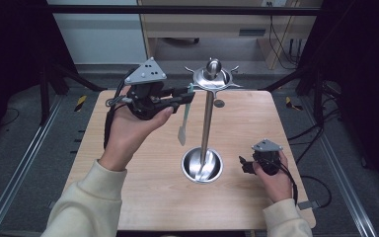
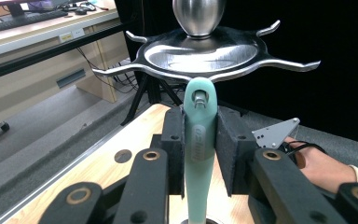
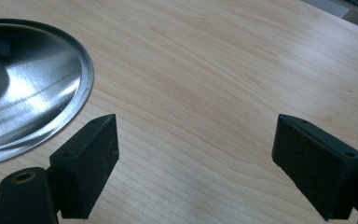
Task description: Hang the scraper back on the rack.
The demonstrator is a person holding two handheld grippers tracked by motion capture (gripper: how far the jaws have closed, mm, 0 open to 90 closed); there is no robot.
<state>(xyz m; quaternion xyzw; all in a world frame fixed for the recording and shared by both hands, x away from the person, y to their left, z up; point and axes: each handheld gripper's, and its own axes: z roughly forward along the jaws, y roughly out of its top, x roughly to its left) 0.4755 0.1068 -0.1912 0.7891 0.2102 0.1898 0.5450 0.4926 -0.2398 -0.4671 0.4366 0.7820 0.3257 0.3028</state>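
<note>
Left gripper (image 2: 200, 154) pinching pale-green silicone spatula (image 2: 199, 140) handle, raised just below hook of steel utensil stand (image 2: 200, 51). Not yet hung. Right gripper (image 3: 196, 140) spread, empty, beside stand's base dish (image 3: 32, 88).

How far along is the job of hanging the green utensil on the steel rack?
Done: the left gripper has the green utensil clamped and lifted to the steel rack, its handle end just below a hook. Left: hooking it on and letting go. The right gripper rests open on the table.
</note>
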